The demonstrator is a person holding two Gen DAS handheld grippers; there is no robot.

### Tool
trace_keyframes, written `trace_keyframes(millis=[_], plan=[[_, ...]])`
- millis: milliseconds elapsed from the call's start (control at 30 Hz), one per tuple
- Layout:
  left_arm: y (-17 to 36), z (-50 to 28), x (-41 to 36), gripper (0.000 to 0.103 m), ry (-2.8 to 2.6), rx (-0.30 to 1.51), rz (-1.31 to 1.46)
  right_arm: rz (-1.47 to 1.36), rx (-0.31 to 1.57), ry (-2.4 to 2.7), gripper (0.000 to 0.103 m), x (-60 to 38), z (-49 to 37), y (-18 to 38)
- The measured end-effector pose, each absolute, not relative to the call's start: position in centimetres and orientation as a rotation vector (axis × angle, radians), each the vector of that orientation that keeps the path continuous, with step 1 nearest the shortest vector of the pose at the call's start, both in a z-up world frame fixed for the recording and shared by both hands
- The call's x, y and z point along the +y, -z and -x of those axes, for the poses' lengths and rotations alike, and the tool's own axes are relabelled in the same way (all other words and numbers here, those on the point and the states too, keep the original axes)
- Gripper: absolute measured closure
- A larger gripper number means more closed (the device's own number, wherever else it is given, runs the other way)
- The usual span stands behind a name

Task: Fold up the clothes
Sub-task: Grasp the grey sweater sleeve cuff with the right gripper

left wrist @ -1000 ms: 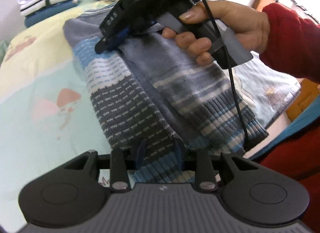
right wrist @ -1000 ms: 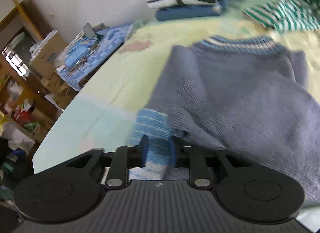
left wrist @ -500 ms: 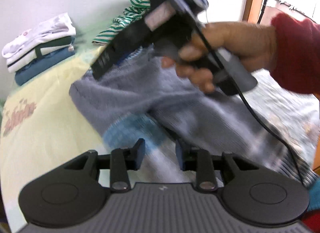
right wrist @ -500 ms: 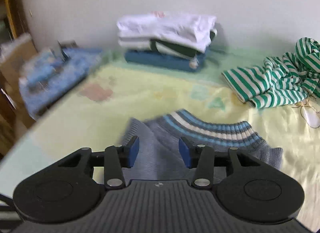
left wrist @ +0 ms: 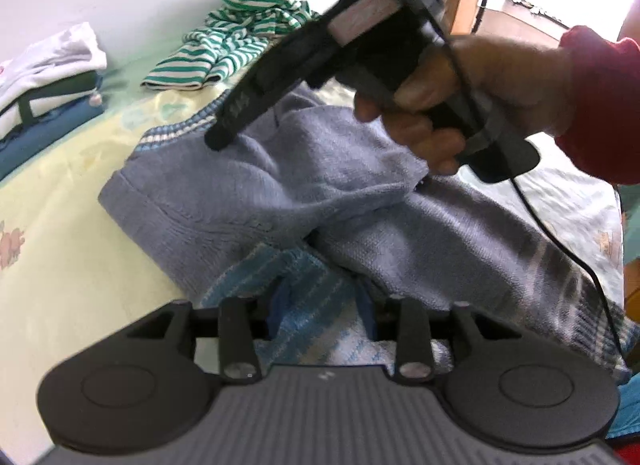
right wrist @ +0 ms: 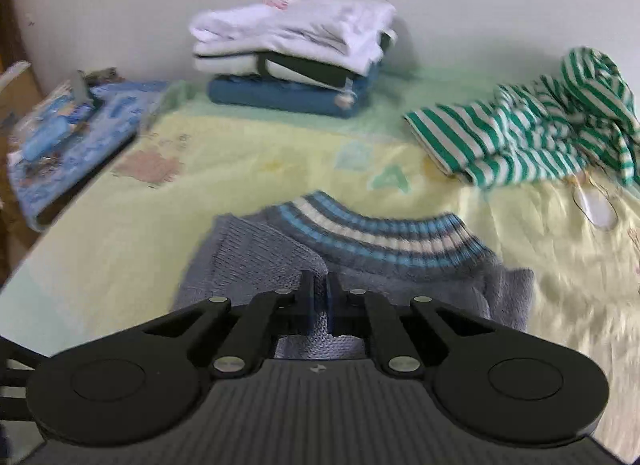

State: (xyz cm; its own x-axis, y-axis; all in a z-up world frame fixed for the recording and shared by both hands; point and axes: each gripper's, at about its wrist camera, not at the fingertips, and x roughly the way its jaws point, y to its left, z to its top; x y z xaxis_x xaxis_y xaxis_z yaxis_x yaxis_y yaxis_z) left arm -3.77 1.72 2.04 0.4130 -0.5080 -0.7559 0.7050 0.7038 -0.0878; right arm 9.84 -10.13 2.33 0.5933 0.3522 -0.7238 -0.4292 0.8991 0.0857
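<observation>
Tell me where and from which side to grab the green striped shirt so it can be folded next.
Take the green striped shirt at the flat striped edge lying nearest the folded stack, probably coming in from that side, low over the bedsheet. That edge lies spread on the sheet, while the rest is bunched in a heap, so a pinch there would likely catch several layers.

Ribbed knit wool sweater point(left wrist: 248, 193); matt plastic gripper point(right wrist: 319, 297).

A home bedroom is indicated: a pastel yellow printed bedsheet point(right wrist: 248, 169) is spread, folded cotton garments point(right wrist: 296, 61) stacked at twelve o'clock.
</observation>
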Motion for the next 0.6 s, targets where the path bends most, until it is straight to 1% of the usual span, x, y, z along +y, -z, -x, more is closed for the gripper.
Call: trace_keyframes(millis=[67, 133, 167, 200, 300, 367, 433, 467, 500, 600], plan=[[-1.9, 3.8, 1.6, 0.055, 0.791, 0.843, -0.264, 0.129, 0.805, -0.437, 0.097, -9.8, -9.8, -1.3], [-2.1, 4.1, 1.5, 0.055, 0.810, 0.838, -0.283, 0.158, 0.776, -0.432, 0.094, -9.5, -9.4, -1.2], [-2.3, 4.2, 1.7, 0.055, 0.821, 0.837, -0.286, 0.162, 0.777, -0.416, 0.080, -9.5, -9.2, -1.5], [-2.4, 4.3, 2.0, 0.055, 0.832, 0.834, -0.279, 0.142, 0.773, -0.388, 0.068, -10.0, -8.8, -2.2], [-2.6, 4.1, 2.6, 0.055, 0.849, 0.835, -0.263, 0.003, 0.742, -0.445, 0.068, -12.0, -6.3, -4.4], [-2.1, 3.4, 2.6, 0.057, 0.855, 0.851, -0.262, -0.074, 0.797, -0.522, 0.069, -12.6, -5.0, -4.6], [-1.9, 3.3, 2.2, 0.057, 0.866, 0.849, -0.266, -0.074, 0.853, -0.538, 0.069, -12.7, -4.0, -3.8], [-1.9, 3.5, 2.0, 0.057, 0.876, 0.848, -0.266, -0.050, 0.865, -0.522, 0.073, -12.9, -3.5, -3.3], [-1.9, 3.6, 1.7, 0.057, 0.889, 0.851, -0.264, -0.025, 0.877, -0.505, 0.083, -13.1, -3.1, -2.8], [-1.7, 3.6, 0.5, 0.056, 0.927, 0.850, -0.277, -0.053, 0.828, -0.423, 0.103, -15.1, -2.7, -2.6]])
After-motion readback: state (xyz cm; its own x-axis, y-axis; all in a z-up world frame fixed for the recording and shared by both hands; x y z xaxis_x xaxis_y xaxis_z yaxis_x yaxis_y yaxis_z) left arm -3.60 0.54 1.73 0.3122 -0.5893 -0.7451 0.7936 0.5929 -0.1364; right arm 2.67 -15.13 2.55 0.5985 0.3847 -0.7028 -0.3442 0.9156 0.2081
